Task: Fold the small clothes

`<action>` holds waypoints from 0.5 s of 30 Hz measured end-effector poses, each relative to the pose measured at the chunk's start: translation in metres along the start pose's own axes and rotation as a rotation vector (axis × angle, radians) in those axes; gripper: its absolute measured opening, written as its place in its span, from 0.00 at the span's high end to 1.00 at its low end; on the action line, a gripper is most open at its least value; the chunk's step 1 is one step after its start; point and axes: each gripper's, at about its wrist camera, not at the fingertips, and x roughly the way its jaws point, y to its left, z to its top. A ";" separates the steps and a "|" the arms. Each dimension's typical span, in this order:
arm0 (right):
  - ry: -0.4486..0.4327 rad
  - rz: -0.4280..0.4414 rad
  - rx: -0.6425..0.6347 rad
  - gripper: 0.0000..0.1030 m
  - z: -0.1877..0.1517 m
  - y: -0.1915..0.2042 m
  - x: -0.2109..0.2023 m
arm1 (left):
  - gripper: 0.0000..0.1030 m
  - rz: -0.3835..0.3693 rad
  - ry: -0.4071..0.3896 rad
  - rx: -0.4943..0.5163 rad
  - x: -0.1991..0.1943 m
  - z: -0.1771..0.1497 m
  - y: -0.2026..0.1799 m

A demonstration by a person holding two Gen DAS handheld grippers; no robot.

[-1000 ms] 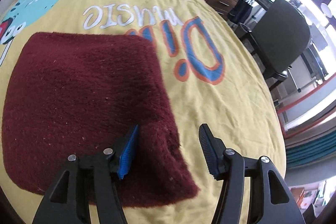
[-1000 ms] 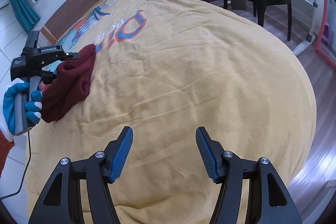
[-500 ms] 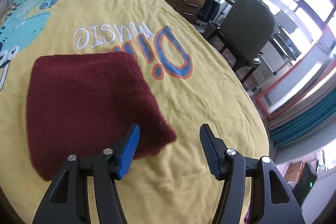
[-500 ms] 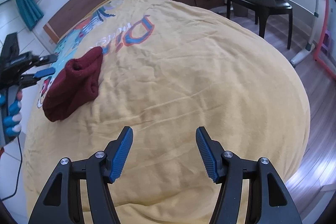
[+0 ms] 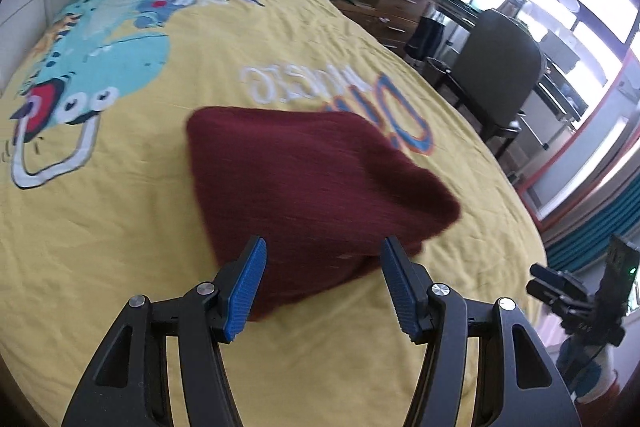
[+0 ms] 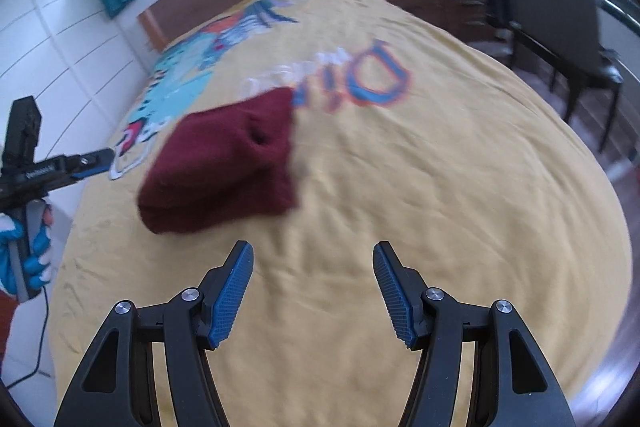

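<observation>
We see the folded maroon garment lying on the yellow bedspread, over its printed lettering; our left claw and right claw both released, empty, near the garment.

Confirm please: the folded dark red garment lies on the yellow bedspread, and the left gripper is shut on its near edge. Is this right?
Not quite. The dark red garment does lie on the yellow bedspread, but the left gripper is open and holds nothing, as the left wrist view shows.
</observation>
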 end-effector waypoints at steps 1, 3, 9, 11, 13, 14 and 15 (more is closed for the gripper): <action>-0.001 0.016 -0.020 0.38 0.009 0.011 0.007 | 0.48 0.004 -0.004 0.000 -0.001 0.001 0.005; -0.004 0.055 -0.063 0.38 0.026 0.034 0.022 | 0.48 0.015 -0.008 0.003 0.001 0.002 0.014; -0.004 0.136 -0.133 0.38 0.070 0.077 0.072 | 0.48 0.036 0.010 0.040 0.028 0.007 0.026; 0.001 0.146 -0.147 0.38 0.080 0.083 0.092 | 0.48 0.035 0.015 0.050 0.039 0.008 0.029; 0.011 0.155 -0.142 0.38 0.088 0.081 0.112 | 0.48 0.031 0.021 0.063 0.051 0.009 0.031; 0.014 0.151 -0.139 0.38 0.090 0.078 0.119 | 0.48 0.031 0.024 0.074 0.059 0.010 0.030; 0.019 0.146 -0.137 0.38 0.090 0.074 0.127 | 0.48 0.030 0.027 0.084 0.065 0.011 0.030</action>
